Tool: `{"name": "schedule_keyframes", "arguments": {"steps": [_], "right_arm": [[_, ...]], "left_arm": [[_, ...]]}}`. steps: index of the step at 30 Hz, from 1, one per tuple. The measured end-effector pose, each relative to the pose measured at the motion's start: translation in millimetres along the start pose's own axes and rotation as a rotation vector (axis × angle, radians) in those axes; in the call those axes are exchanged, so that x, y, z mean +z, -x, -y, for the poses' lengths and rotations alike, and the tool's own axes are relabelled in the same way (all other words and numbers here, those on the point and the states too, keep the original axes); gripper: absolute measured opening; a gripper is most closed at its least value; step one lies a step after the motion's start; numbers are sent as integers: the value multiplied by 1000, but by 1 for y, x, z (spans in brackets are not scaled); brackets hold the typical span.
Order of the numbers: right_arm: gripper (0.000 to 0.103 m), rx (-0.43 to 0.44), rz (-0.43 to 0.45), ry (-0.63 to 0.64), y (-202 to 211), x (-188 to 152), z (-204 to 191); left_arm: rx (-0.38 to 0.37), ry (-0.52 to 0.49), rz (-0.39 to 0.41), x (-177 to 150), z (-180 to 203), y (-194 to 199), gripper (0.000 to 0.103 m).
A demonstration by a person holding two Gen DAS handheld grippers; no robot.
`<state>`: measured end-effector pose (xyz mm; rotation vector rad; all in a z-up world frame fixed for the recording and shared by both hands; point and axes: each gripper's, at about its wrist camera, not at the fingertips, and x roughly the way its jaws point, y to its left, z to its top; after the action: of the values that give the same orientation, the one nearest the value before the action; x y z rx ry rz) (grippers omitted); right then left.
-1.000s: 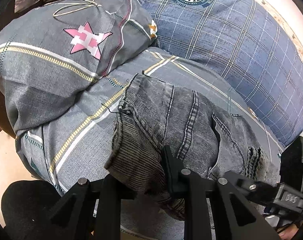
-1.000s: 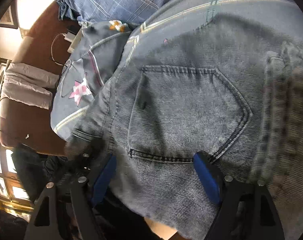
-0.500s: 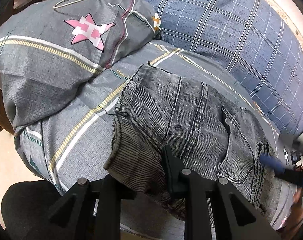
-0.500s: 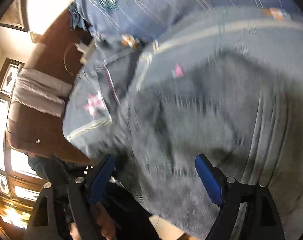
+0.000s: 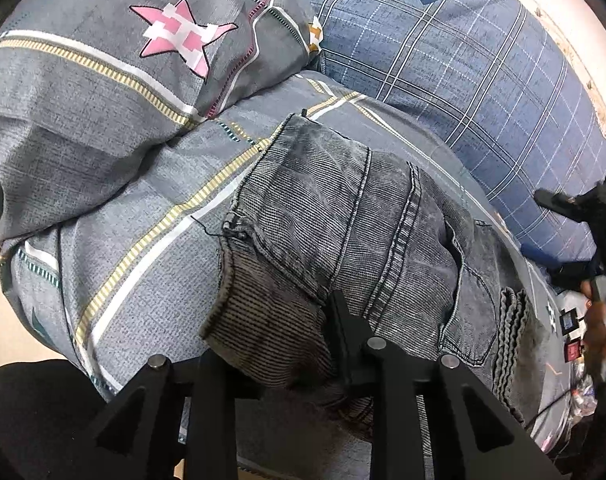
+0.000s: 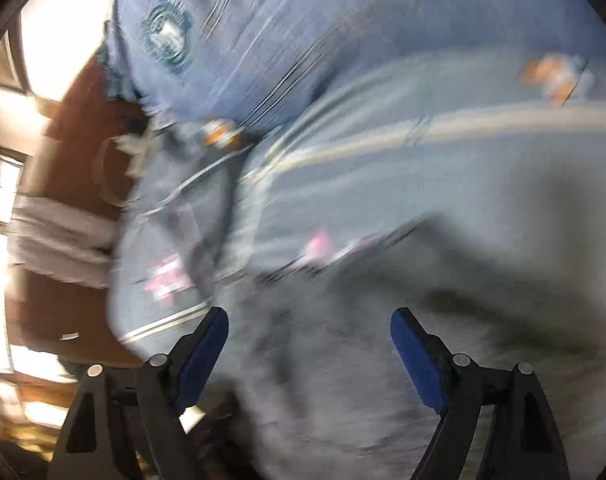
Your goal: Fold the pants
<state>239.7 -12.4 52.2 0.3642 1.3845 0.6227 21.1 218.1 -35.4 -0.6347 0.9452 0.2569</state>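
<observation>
The pants [image 5: 343, 240] are washed grey-black denim, faded paler along the seams, with darker ribbed fabric at the turned-up edge. Beneath them the grey quilt [image 5: 115, 184] carries yellow-and-white stripes and a pink star [image 5: 179, 36] broken by white blocks (outlined in black). The pillow [image 5: 463, 92] is blue with a white and dark check and a dark teal round crest. The right gripper's fingers [image 6: 417, 356] have blue pads on black; the left fingers [image 5: 347, 340] are all black.

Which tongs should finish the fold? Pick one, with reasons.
Left, probably. The left tongs are shut on the jeans hem; the right tongs are open, holding nothing, in a motion-blurred view.
</observation>
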Motion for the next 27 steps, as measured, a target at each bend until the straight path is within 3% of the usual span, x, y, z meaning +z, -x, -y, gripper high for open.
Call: {"name": "schedule_keyframes", "arguments": {"steps": [2,3,4,5,7,8,9,11,12,16,21,24,27], "right_arm": [[85,-185,5,129,1,17,-3],[81,-248,-39,173,-9,24,-1],[74,-271,-65,191,-17,28,1],[60,-301,-104,217,-28,31,2],[50,-350,-168,271,-49,31,3],[38,-357,-189,287,-59,31,3],[37,-371,-198,309,-65,30,1],[15,-388,-187,348,-68,33,-9],[12,-396,-180,358,-67,35,-13],[10,-441,-143,442,-65,28,-16],[10,-485,-86,460,-78,29,-17],[13,-455,-74,408,-68,31,-10],[13,-407,21,315,-36,26,-9]], "left_arm": [[-6,4,-1,1,-1,0,26],[-9,5,0,1,-1,-1,26],[-9,2,3,0,-1,-1,26],[-9,-1,5,0,-1,-1,27],[-8,-7,9,0,0,-3,27],[-6,-13,12,0,0,-3,28],[-6,-13,13,1,0,-4,28],[-3,-16,15,1,1,-5,28],[-2,-18,18,2,1,-6,29],[-2,-23,29,2,0,-8,30],[8,-36,39,2,1,-9,31],[25,-46,42,2,3,-8,32],[36,-49,46,1,5,-8,32]]}}
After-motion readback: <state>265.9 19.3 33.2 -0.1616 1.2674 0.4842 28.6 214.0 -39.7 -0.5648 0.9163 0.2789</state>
